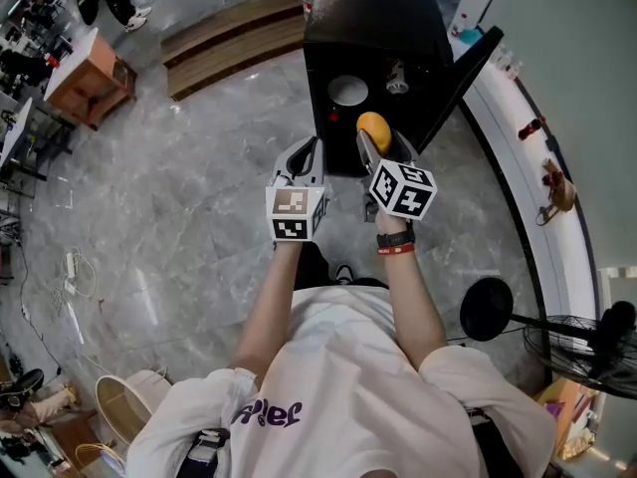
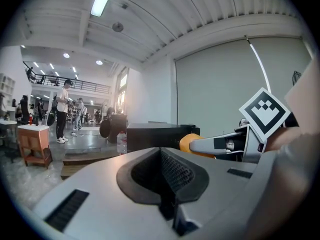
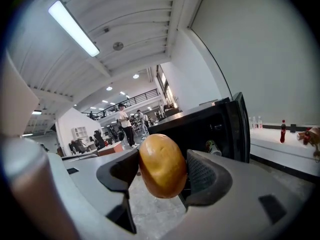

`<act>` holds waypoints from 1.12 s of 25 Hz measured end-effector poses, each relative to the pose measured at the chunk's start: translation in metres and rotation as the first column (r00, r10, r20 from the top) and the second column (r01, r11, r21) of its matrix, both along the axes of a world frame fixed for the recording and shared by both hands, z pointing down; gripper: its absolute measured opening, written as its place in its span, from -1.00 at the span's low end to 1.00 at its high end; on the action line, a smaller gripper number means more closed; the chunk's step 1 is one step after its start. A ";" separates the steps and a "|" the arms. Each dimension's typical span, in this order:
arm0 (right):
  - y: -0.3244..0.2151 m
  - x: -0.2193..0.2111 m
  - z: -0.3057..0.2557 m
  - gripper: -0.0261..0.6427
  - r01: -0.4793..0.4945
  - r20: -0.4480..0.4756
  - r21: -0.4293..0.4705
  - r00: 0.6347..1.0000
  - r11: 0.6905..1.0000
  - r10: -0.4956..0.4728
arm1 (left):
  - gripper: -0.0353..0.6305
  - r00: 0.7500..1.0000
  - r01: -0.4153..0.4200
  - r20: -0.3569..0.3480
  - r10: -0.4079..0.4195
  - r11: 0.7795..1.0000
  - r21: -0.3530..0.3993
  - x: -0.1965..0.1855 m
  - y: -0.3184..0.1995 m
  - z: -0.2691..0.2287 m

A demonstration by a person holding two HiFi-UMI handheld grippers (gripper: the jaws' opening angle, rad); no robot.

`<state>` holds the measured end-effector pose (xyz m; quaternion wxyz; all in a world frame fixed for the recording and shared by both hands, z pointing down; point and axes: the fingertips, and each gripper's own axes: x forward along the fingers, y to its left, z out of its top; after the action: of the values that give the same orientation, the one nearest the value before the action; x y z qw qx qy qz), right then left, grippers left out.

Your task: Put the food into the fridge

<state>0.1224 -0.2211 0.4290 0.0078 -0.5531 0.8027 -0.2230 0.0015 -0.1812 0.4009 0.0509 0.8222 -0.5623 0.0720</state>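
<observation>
A black mini fridge (image 1: 370, 26) stands on the floor ahead with its door (image 1: 464, 72) swung open to the right. Inside it lie a white dish (image 1: 347, 91) and a can (image 1: 397, 80). My right gripper (image 1: 376, 139) is shut on a round golden-brown piece of food (image 1: 373, 127), just in front of the fridge opening. In the right gripper view the food (image 3: 161, 165) sits between both pads, with the fridge (image 3: 200, 129) close behind. My left gripper (image 1: 307, 153) hangs beside it on the left, shut and holding nothing; its pads meet (image 2: 167, 181).
A dark floor fan (image 1: 587, 339) stands at the right. A white curved ledge (image 1: 542, 202) with small bottles runs along the right wall. Wooden steps (image 1: 234, 40) and a small wooden table (image 1: 85, 78) lie far left. People (image 2: 62, 110) stand in the distance.
</observation>
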 end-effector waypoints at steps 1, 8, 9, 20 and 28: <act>-0.006 0.000 0.001 0.01 0.005 0.002 -0.001 1.000 1.000 -0.005 | -0.84 1.000 0.002 -0.005 -0.002 1.000 0.001 0.000 -0.006 0.001; -0.063 -0.003 0.008 0.01 -0.017 0.017 0.011 1.000 1.000 0.017 | -0.84 0.999 -0.035 -0.021 0.035 0.999 -0.001 -0.004 -0.051 0.018; -0.072 -0.003 0.010 0.01 -0.022 0.015 0.006 1.000 1.000 0.022 | -0.84 0.999 -0.042 -0.022 0.042 0.999 -0.005 -0.005 -0.059 0.020; -0.142 -0.017 0.045 0.01 -0.053 -0.009 -0.075 0.999 0.996 0.053 | -0.84 0.994 -0.105 -0.042 0.104 0.994 -0.024 -0.013 -0.140 0.028; -0.170 -0.018 0.062 0.01 -0.079 -0.002 -0.107 0.997 0.991 0.079 | -0.84 0.991 -0.126 -0.040 0.124 0.991 -0.053 -0.015 -0.174 0.038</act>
<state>0.1046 -0.3906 0.4907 -0.0122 -0.5839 0.7670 -0.2657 -0.0139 -0.3549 0.4390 0.0794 0.8552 -0.5065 0.0753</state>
